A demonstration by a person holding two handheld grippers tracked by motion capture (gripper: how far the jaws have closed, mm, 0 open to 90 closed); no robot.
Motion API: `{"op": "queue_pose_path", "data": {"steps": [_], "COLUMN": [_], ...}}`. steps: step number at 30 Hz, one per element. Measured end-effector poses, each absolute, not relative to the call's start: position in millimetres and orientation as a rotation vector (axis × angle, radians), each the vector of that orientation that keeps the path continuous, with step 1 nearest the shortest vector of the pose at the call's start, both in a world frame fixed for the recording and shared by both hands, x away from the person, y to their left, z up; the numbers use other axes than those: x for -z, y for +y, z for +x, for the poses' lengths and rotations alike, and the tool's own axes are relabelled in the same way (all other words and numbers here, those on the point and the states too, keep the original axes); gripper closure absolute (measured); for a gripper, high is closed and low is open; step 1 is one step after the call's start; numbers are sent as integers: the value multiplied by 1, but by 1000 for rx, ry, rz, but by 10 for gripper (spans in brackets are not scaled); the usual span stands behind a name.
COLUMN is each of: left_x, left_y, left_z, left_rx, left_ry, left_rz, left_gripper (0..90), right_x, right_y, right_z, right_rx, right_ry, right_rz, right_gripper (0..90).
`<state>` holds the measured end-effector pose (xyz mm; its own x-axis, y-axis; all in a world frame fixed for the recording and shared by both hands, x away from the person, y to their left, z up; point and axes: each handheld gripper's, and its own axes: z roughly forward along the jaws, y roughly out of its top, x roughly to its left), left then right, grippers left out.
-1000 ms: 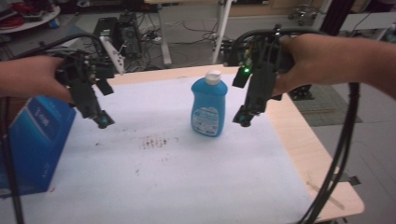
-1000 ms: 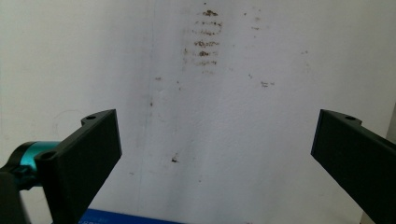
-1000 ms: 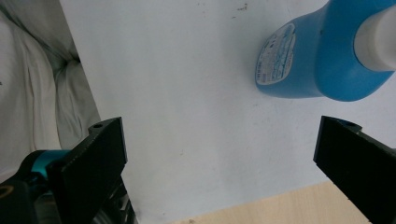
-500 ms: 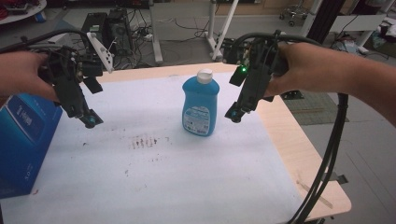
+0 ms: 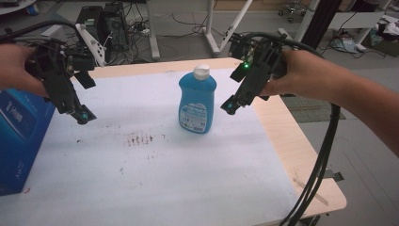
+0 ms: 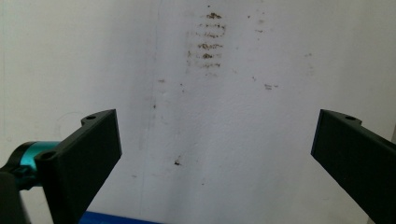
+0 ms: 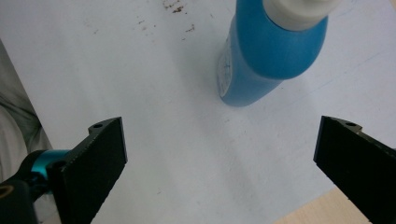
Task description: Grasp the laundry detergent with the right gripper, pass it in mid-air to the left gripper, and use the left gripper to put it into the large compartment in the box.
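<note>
The label on the blue detergent bottle [image 5: 197, 101] is too small to read in the high view, and in the right gripper view its white cap [image 7: 299, 11] is cut off by the top edge. The blue box [image 5: 16, 136] at the table's left runs off the frame, so its full shape cannot be made out; its white print is illegible.

The bottle stands upright on the white sheet [image 5: 155, 174] near the table's far middle. The right gripper [image 5: 231, 106] hangs in the air just beside it, on its right, not touching it; its jaws stand wide apart with nothing between them, and in its own view the bottle sits ahead and above the gap. The left gripper [image 5: 81, 115] hovers well apart from the bottle, over the sheet's left part near the box, its jaws also spread wide and empty.

A patch of brown stains [image 5: 141, 139] marks the sheet between the left gripper and the bottle, in front of both. The bare wooden table edge [image 5: 301, 155] shows at the right, where black cables [image 5: 320, 165] trail down. Nothing stands between either gripper and the bottle.
</note>
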<state>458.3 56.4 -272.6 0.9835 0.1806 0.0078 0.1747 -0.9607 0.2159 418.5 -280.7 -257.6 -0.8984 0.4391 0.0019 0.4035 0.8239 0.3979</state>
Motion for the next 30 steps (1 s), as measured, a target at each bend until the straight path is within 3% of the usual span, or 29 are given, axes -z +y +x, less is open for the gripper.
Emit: {"op": "queue_pose_path", "data": {"steps": [30], "left_x": [283], "left_y": [53], "left_z": [463], "left_rx": [-11], "left_ry": [266], "left_rz": [2914], "left_gripper": [16], "right_x": [318], "right_y": [-319], "right_z": [435], "right_rx": [-930], "right_ry": [2790], "right_rz": [878], "right_gripper": [19]}}
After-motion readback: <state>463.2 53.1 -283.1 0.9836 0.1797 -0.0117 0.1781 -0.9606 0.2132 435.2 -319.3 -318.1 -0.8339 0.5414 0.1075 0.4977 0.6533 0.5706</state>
